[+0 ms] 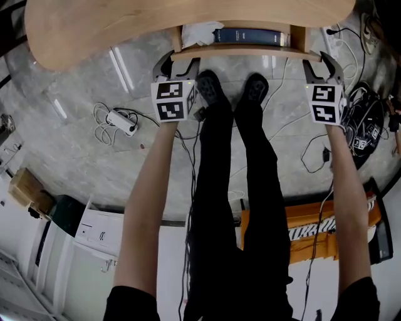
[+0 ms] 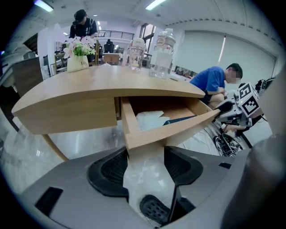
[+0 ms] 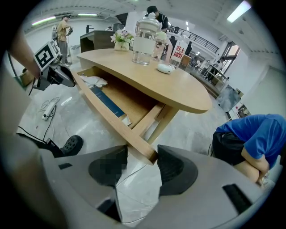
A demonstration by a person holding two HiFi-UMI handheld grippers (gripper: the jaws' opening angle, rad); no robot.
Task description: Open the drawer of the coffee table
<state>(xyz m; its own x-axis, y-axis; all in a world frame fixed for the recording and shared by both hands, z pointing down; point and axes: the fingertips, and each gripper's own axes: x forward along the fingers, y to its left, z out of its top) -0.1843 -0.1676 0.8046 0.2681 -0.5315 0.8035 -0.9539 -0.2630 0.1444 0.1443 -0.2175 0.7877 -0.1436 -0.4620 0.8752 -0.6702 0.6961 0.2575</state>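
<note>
The coffee table (image 1: 188, 19) has a light wooden top. Its drawer front (image 1: 244, 53) stands pulled out from under the top, so the drawer is partly open. Inside lie a dark blue book (image 1: 247, 36) and crumpled white paper (image 1: 199, 32). My left gripper (image 1: 180, 61) is shut on the drawer front's left end (image 2: 147, 136), with both pads against the wood. At the other end my right gripper (image 3: 142, 156) grips the front's right corner (image 3: 145, 152) the same way. The book (image 3: 105, 102) shows along the drawer's inner front edge.
Glass bottles (image 3: 144, 44) and a flower pot (image 2: 79, 56) stand on the tabletop. My shoes (image 1: 210, 88) are just before the drawer. A power strip with cables (image 1: 120, 122) lies on the floor at left, more cables at right. A person in blue (image 3: 254, 134) crouches beyond the table's right end.
</note>
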